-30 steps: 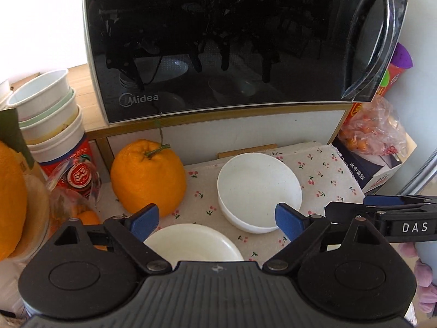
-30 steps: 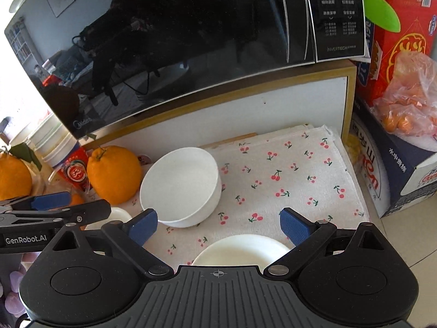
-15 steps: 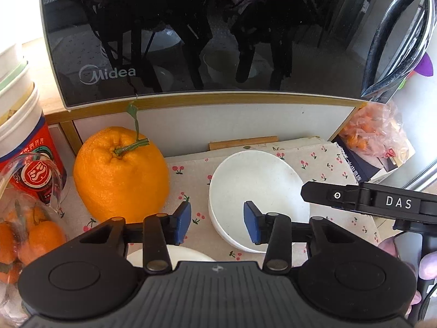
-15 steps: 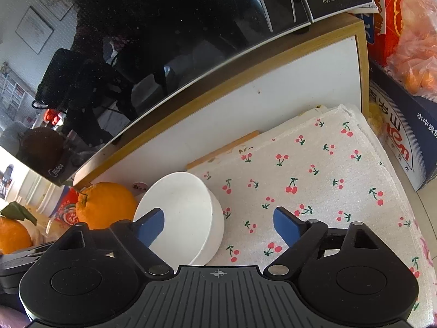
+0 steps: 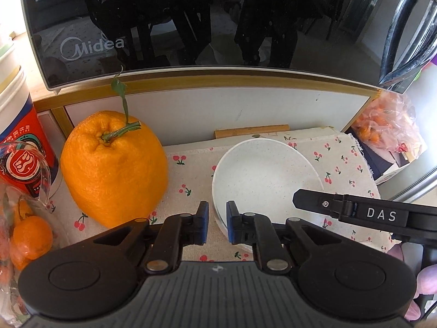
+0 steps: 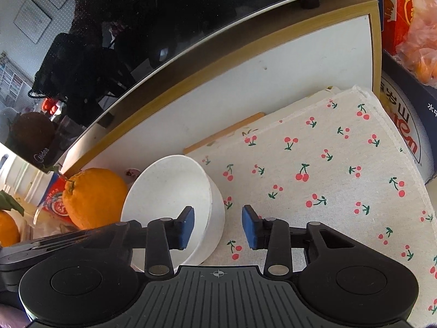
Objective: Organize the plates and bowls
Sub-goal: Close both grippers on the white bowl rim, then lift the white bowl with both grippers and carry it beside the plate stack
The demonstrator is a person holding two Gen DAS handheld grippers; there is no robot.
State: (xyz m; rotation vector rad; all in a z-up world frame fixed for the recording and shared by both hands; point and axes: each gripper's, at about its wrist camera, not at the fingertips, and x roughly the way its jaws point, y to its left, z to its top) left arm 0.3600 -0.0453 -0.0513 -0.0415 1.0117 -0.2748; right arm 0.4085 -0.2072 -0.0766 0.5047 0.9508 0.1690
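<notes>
Now the left gripper (image 5: pixel 217 225) pinches the near rim of the white bowl (image 5: pixel 262 175), while the right gripper (image 6: pixel 218 225) has been closing around its right wall.

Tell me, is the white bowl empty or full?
Empty: the bowl's bare speckled inside shows in both views.

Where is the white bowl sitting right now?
The white bowl sits on the cherry-print cloth, right of the big orange and below the microwave; both views show it.
</notes>
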